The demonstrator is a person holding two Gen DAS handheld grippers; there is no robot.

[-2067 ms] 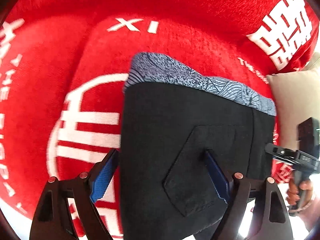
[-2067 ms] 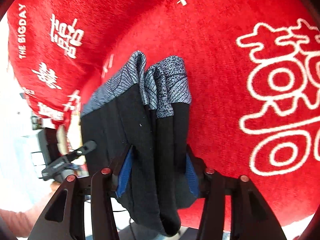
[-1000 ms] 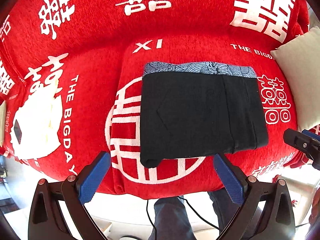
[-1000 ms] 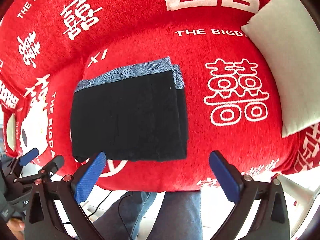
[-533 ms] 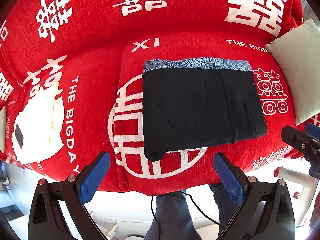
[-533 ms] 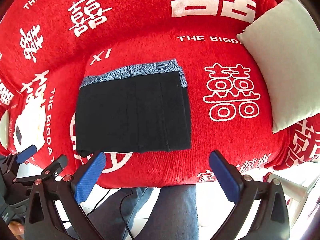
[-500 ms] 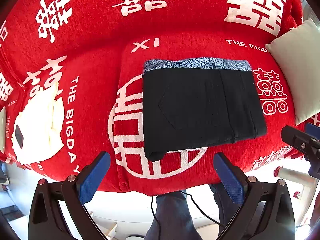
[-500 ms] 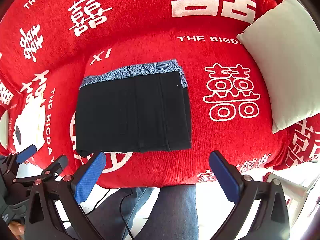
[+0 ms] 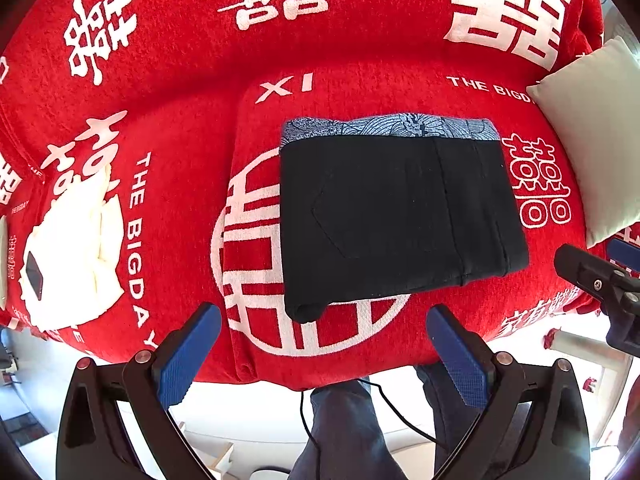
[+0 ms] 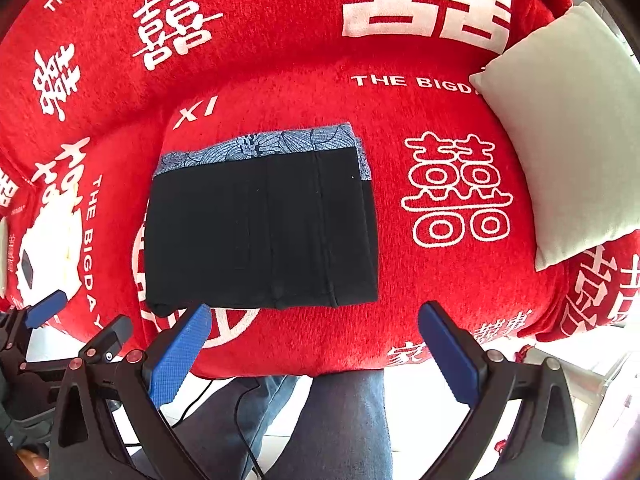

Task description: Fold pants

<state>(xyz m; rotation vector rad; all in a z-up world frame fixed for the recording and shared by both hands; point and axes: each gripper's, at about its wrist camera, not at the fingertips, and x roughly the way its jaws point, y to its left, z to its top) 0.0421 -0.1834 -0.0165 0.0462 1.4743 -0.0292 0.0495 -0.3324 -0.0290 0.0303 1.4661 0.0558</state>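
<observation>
On the red sofa seat, near its front edge, my left view shows the pants (image 9: 396, 216) now folded and released, left hand-held gripper (image 9: 320, 352) gaping empty, while my right view shows the right hand-held gripper (image 10: 312, 354) likewise withdrawn, wide open, so I judge folding finished.

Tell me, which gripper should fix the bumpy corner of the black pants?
Probably the left gripper: the bumpy corner of the pants sits between its open fingers, while it lies outside the right gripper fingers.
</observation>
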